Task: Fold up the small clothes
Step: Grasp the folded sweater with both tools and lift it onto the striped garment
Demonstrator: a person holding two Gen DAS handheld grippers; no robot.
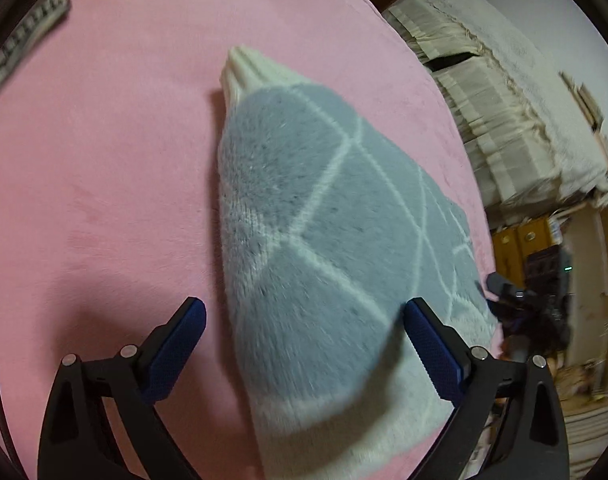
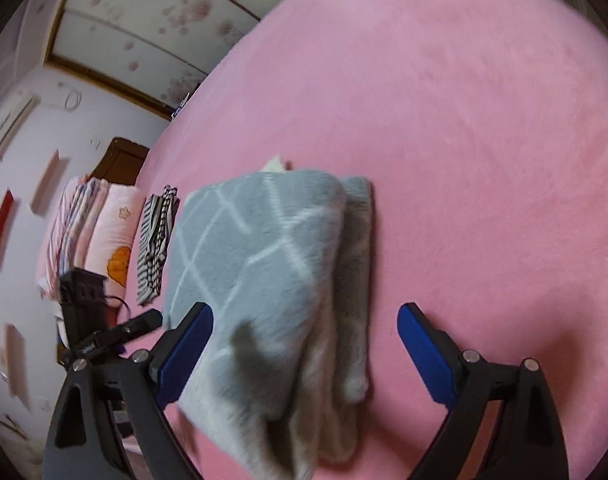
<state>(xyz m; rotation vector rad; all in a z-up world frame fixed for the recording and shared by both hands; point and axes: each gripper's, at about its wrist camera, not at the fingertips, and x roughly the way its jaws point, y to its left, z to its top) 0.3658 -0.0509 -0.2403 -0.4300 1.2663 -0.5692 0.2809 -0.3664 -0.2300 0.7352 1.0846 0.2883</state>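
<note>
A fluffy grey-blue garment (image 1: 324, 220) with a white diamond pattern and a white ribbed cuff lies folded on the pink blanket (image 1: 103, 160). My left gripper (image 1: 304, 344) is open and empty, its blue-padded fingers standing either side of the garment's near end. In the right wrist view the same garment (image 2: 263, 260) lies in stacked layers. My right gripper (image 2: 304, 348) is open and empty over its near end. The left gripper's body shows at the left of that view (image 2: 103, 332).
A striped garment (image 2: 155, 244) lies folded on the blanket beyond the grey one, and also shows in the left view's top corner (image 1: 27, 36). Pink pillows (image 2: 91, 232) are stacked near the bed edge. Stacked beige bedding (image 1: 504, 92) stands off the bed.
</note>
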